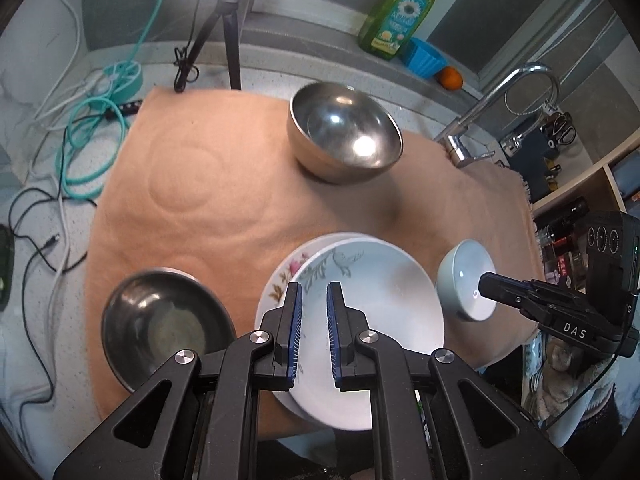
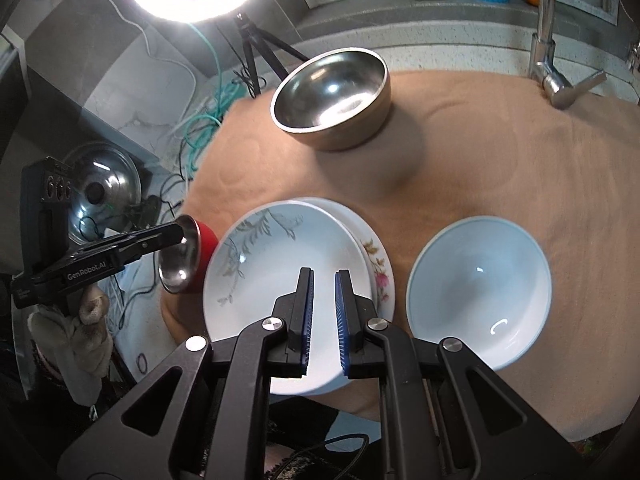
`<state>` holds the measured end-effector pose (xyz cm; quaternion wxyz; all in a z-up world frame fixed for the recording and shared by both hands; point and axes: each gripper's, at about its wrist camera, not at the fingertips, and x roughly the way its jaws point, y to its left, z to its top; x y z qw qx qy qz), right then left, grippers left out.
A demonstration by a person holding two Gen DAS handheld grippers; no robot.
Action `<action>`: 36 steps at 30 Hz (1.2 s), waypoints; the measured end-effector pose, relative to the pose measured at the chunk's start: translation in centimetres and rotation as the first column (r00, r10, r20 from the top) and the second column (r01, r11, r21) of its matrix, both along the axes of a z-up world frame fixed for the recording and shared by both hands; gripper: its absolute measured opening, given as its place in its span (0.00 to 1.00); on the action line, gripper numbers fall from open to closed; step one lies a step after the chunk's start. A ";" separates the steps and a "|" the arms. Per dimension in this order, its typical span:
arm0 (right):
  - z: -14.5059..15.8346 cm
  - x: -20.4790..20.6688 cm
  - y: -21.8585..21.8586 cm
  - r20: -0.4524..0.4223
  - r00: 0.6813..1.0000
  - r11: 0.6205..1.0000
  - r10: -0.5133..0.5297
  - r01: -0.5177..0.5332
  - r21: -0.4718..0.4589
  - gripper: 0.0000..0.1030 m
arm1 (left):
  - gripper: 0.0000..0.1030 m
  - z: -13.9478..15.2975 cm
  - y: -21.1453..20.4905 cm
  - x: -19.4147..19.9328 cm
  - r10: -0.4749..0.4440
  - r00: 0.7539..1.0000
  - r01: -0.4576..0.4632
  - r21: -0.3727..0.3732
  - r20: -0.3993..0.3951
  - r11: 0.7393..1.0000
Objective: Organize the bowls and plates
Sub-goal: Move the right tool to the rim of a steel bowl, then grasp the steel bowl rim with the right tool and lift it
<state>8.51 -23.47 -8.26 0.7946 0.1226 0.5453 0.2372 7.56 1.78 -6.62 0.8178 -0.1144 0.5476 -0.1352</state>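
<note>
Two plates are stacked at the near edge of a tan cloth [image 1: 200,184] [image 2: 500,152]. The upper plate [image 1: 380,300] [image 2: 272,280] is white with a grey branch print and half covers a pink-flowered plate [image 1: 280,280] [image 2: 378,268]. A small steel bowl [image 1: 160,320] [image 2: 178,264] stands left of them and a pale blue bowl [image 1: 456,276] [image 2: 480,292] to their right. At the back sits a large steel bowl [image 1: 344,132] [image 2: 332,96]. My left gripper [image 1: 314,288] [image 2: 180,234] and right gripper [image 2: 323,274] [image 1: 482,282] hover above the stack, both shut and holding nothing.
A faucet [image 1: 500,92] [image 2: 548,40] rises at the back right, with a soap bottle [image 1: 400,12], a blue cup [image 1: 424,56] and an orange [image 1: 450,78] on the ledge. A tripod [image 1: 228,32] and cables [image 1: 92,140] lie back left. A pot lid [image 2: 100,188] sits left.
</note>
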 end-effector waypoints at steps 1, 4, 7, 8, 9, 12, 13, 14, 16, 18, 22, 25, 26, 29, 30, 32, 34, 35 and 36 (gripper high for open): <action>0.3 0.2 0.0 0.007 1.000 1.000 -0.004 0.004 0.005 0.10 | 0.10 0.3 0.3 0.4 0.005 1.000 -0.005 -0.001 0.008 1.000; 1.5 1.1 -0.2 0.027 0.999 0.999 -0.034 0.033 0.031 0.10 | 0.10 1.0 1.0 1.7 0.017 1.000 -0.017 0.007 0.026 1.000; 1.9 2.3 -0.5 0.024 0.997 0.995 -0.067 0.065 0.073 0.10 | 0.12 1.2 1.8 3.0 0.026 0.999 -0.027 0.021 0.035 0.999; 2.0 2.6 -0.5 0.022 0.997 0.994 -0.077 0.075 0.083 0.10 | 0.12 1.1 1.9 3.5 0.028 0.999 -0.029 0.023 0.033 0.999; 2.1 3.0 -0.5 0.022 0.996 0.992 -0.087 0.085 0.092 0.11 | 0.12 1.1 2.1 4.0 0.030 0.999 -0.030 0.028 0.029 0.999; 2.3 4.4 -0.4 0.021 0.993 0.988 -0.116 0.113 0.104 0.16 | 0.12 0.7 2.4 5.9 0.025 1.000 -0.026 0.041 0.019 0.999; 2.2 4.9 -0.4 0.013 0.992 0.986 -0.123 0.121 0.115 0.21 | 0.12 0.5 2.5 6.8 0.024 1.000 -0.024 0.036 0.013 0.999; 1.9 5.6 -0.4 -0.001 0.991 0.982 -0.133 0.132 0.133 0.30 | 0.12 0.4 2.6 7.4 0.026 1.000 -0.027 0.033 0.008 0.999; 1.3 6.6 -0.3 -0.029 0.990 0.975 -0.140 0.143 0.172 0.34 | 0.12 0.1 2.7 8.7 0.034 0.999 -0.035 0.038 0.012 0.999; 0.6 8.0 0.1 -0.038 0.987 0.973 -0.159 0.163 0.163 0.34 | 0.12 -0.3 2.4 10.0 0.029 1.000 -0.029 0.047 0.011 0.998; -0.5 10.5 0.3 -0.046 0.979 0.970 -0.200 0.204 0.130 0.34 | 0.12 -1.8 1.7 12.7 0.023 0.999 -0.022 0.058 -0.026 0.998; -1.6 12.0 0.3 -0.078 0.970 0.962 -0.231 0.240 0.132 0.34 | 0.12 -2.6 0.9 14.1 0.014 0.999 -0.012 0.062 -0.038 0.998; -1.9 12.4 0.4 -0.081 0.968 0.961 -0.239 0.247 0.126 0.34 | 0.12 -2.9 0.6 14.5 0.010 0.999 -0.007 0.065 -0.041 0.998; -2.7 13.7 0.6 -0.086 0.963 0.960 -0.257 0.265 0.095 0.34 | 0.12 -3.6 -0.1 15.8 -0.008 0.999 0.012 0.077 -0.052 0.997; -3.0 14.2 0.8 -0.088 0.961 0.959 -0.261 0.269 0.086 0.34 | 0.12 -3.8 -0.2 16.1 -0.005 0.998 0.010 0.078 -0.057 0.997; -3.5 14.8 1.0 -0.096 0.959 0.959 -0.267 0.275 0.073 0.34 | 0.12 -4.2 -0.4 16.8 -0.006 0.998 0.011 0.082 -0.064 0.997; -4.0 15.5 1.2 -0.094 0.957 0.958 -0.276 0.282 0.052 0.34 | 0.12 -4.6 -0.5 17.4 -0.007 0.998 0.013 0.086 -0.070 0.996; -4.2 15.8 1.2 -0.095 0.956 0.958 -0.279 0.284 0.046 0.34 | 0.12 -4.8 -0.6 17.7 -0.009 0.997 0.015 0.090 -0.073 0.996; -4.4 16.1 1.3 -0.097 0.955 0.957 -0.281 0.286 0.041 0.32 | 0.13 -5.0 -0.7 17.9 -0.009 0.997 0.017 0.094 -0.076 0.995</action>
